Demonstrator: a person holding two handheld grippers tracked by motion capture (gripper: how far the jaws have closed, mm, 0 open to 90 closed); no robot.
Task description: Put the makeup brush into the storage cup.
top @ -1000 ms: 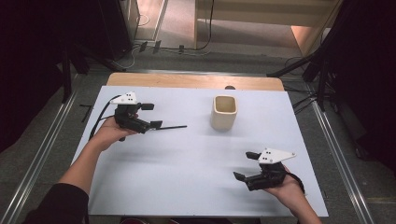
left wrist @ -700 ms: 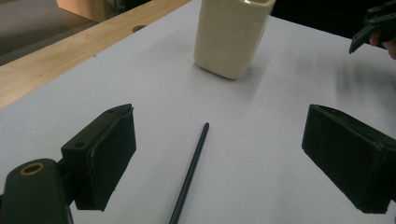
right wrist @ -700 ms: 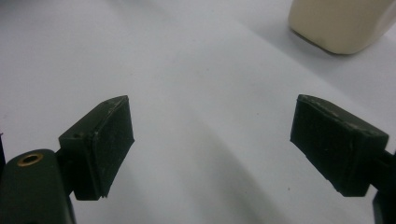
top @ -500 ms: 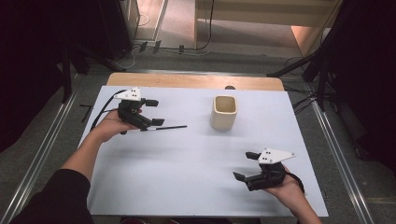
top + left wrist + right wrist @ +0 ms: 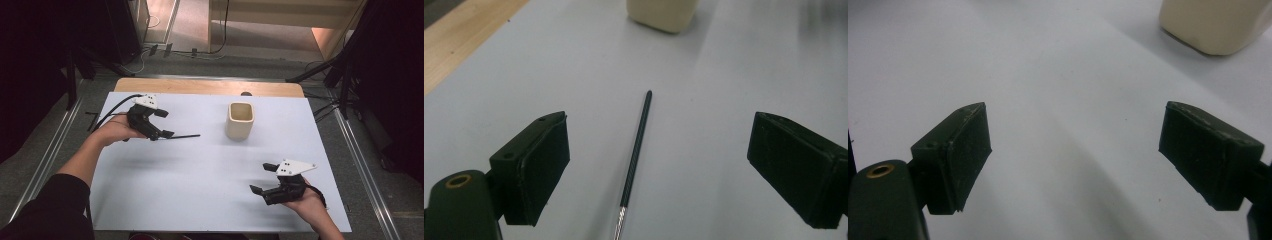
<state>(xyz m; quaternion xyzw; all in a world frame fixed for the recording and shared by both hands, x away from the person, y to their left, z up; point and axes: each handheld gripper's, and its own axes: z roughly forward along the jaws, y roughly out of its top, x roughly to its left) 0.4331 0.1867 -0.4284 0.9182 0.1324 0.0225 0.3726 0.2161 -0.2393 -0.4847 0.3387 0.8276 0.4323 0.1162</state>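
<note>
Two hand-held grippers, both with jaws spread wide and empty. The left hand-held gripper hovers at the left of the frame over one thin black rod lying on the tabletop. The right hand-held gripper sits lower right. One cream cup stands upper centre.

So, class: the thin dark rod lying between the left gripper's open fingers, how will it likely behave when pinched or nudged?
The rod looks straight and stiff, so it probably won't flop. It is round and slim, lying flat on the smooth white table, so a sideways nudge may roll it. Being so thin, it could slip or pivot between the wide fingers.
</note>
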